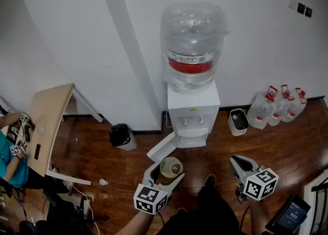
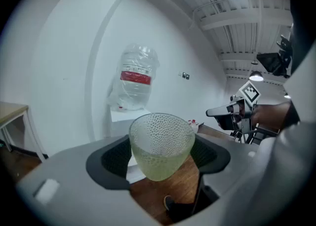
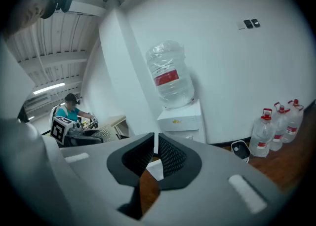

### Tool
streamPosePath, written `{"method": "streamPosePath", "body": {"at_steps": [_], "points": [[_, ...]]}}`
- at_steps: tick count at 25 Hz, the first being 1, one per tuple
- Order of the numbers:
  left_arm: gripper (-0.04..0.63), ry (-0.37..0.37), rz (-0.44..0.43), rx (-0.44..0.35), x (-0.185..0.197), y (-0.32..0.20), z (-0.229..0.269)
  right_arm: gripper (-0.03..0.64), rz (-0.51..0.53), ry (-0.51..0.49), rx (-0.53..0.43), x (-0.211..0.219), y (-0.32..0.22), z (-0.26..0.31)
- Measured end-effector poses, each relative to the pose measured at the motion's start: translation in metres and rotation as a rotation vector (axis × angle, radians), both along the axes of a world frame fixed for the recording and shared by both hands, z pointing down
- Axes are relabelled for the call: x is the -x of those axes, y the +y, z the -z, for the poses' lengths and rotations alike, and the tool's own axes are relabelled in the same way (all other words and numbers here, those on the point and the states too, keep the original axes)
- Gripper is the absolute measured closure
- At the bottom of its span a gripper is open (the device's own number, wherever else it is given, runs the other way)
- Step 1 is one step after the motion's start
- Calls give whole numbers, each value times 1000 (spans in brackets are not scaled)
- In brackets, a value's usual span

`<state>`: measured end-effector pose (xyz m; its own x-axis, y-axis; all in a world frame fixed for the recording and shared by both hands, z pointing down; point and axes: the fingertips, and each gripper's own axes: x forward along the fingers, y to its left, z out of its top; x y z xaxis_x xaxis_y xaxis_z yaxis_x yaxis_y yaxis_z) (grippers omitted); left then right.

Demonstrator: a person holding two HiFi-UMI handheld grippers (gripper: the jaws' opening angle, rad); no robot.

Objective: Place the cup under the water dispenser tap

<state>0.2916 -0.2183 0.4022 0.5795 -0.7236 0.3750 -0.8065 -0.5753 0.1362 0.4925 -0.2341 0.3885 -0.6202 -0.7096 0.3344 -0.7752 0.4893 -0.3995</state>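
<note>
A pale green dimpled cup (image 1: pixel 171 167) stands upright between the jaws of my left gripper (image 1: pixel 166 170), which is shut on its sides; the left gripper view shows the cup (image 2: pixel 161 143) filling the gap between the pads. The white water dispenser (image 1: pixel 192 111), with a large clear bottle (image 1: pixel 192 44) on top, stands against the wall just beyond the cup. Its taps (image 1: pixel 193 121) are above and behind the cup. A white panel (image 1: pixel 161 148) hangs open at its base. My right gripper (image 1: pixel 239 162) is shut and empty, to the right of the dispenser.
A black bin (image 1: pixel 122 136) sits left of the dispenser and a small white bin (image 1: pixel 238 121) to its right. Several spare water bottles (image 1: pixel 279 106) stand by the right wall. A wooden table (image 1: pixel 46 121) and a seated person (image 1: pixel 13 152) are at the far left.
</note>
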Motion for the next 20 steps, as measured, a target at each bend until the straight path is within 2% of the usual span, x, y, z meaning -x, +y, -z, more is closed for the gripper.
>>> {"method": "streamPosePath", "body": {"at_steps": [5, 10, 14, 20], "points": [[224, 27, 29, 45, -33, -78, -46, 595, 76, 34, 8, -28, -69, -13], [224, -21, 89, 85, -50, -140, -95, 595, 146, 47, 20, -50, -124, -23], [224, -64, 108, 115, -55, -175, -136, 587, 206, 68, 44, -55, -149, -38], [224, -54, 156, 159, -59, -221, -205, 580, 238, 67, 98, -58, -171, -58]]}}
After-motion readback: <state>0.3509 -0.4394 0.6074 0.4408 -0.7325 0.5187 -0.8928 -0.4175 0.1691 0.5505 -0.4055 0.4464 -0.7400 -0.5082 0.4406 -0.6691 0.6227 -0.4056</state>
